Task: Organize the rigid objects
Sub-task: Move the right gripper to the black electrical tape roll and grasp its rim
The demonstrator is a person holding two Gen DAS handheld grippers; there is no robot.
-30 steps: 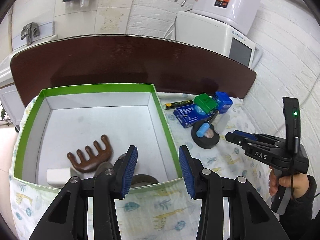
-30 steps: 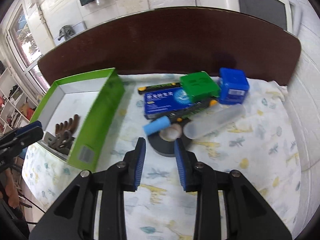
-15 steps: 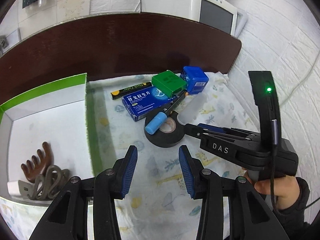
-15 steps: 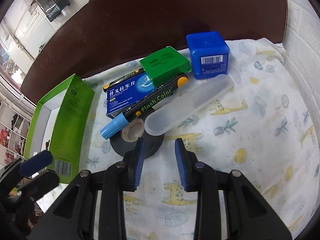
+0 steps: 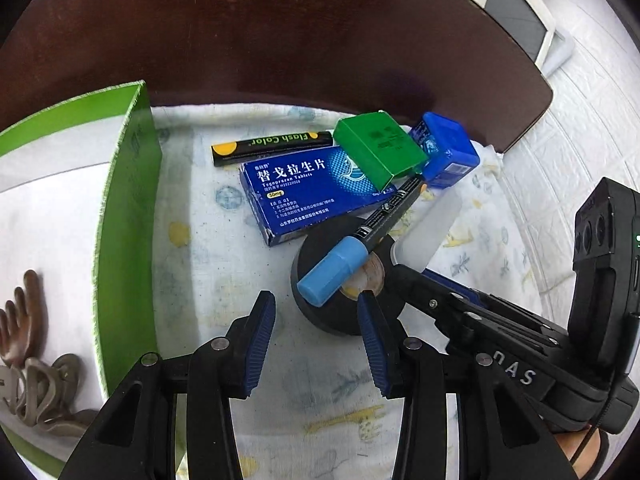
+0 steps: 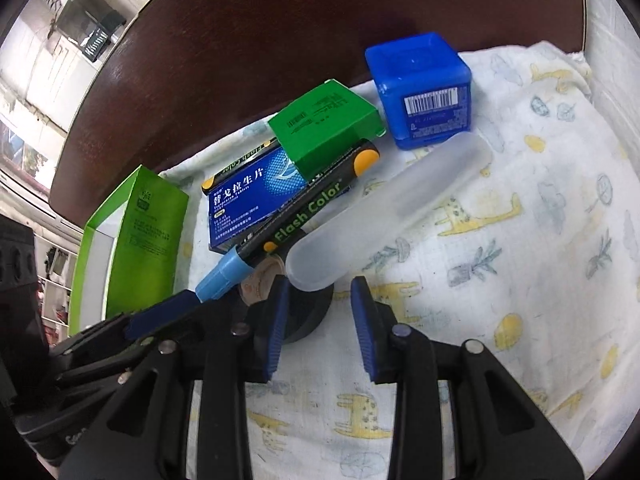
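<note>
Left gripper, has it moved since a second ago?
Yes. The left gripper swung from over the green box rightward to the black tape roll.

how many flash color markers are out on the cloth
2. One marker lies flat on the cloth behind the blue medicine box. The other, the blue-capped marker, leans across the black tape roll and under the green box. More may be hidden beneath the pile.

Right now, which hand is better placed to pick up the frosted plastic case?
Right. The right gripper sits open just below the near end of the frosted case. The left gripper faces the tape roll and blue-capped marker instead.
</note>
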